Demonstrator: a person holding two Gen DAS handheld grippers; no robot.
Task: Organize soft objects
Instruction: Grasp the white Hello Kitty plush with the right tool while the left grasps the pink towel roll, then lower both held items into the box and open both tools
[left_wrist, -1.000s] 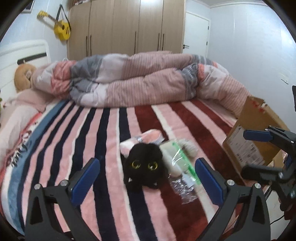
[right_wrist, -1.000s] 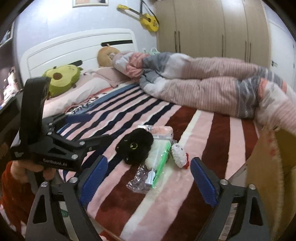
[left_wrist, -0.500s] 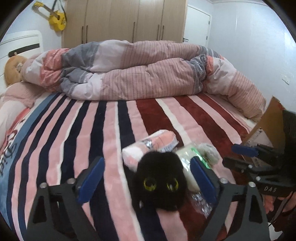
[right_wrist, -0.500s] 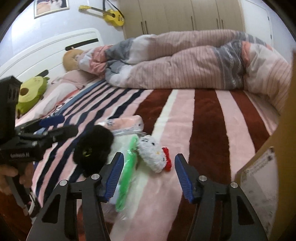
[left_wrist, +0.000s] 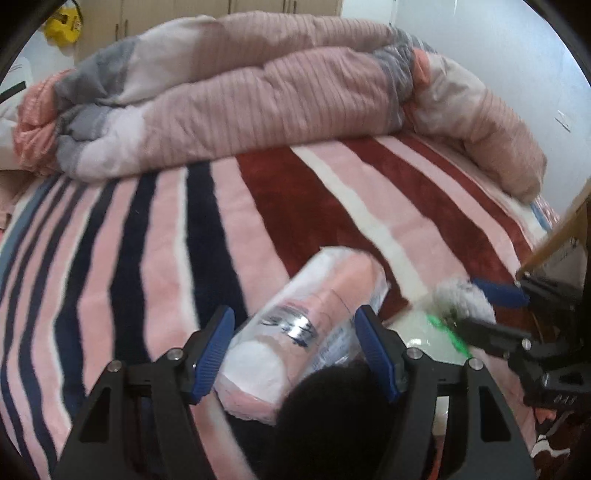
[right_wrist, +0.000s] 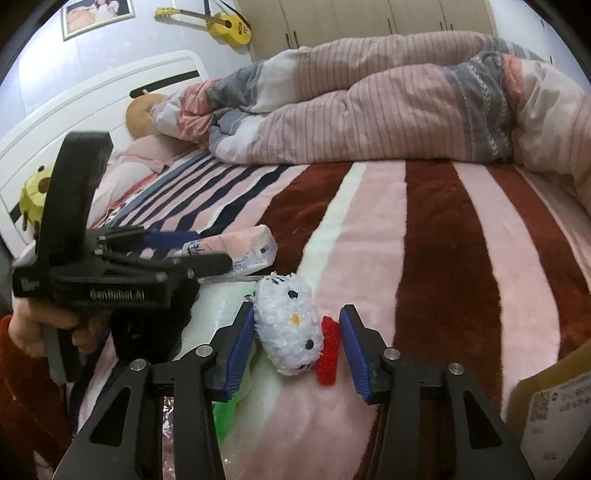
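Pink wrapped roll (left_wrist: 314, 325) lies on the striped blanket (left_wrist: 332, 206), between the blue pads of the left gripper (left_wrist: 295, 350); jaws have just been closing, left pad touching the wrap, full grip not certain. Black plush (left_wrist: 332, 413) sits just below it. White crocheted cat head (right_wrist: 286, 325) with red bow (right_wrist: 329, 350) lies between the right gripper (right_wrist: 295, 347) pads, which have been closing; small gaps remain.

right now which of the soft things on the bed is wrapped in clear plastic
The pink rolled bundle between the left gripper pads; its shiny wrapper bears print. The white crochet toy and black plush are bare.
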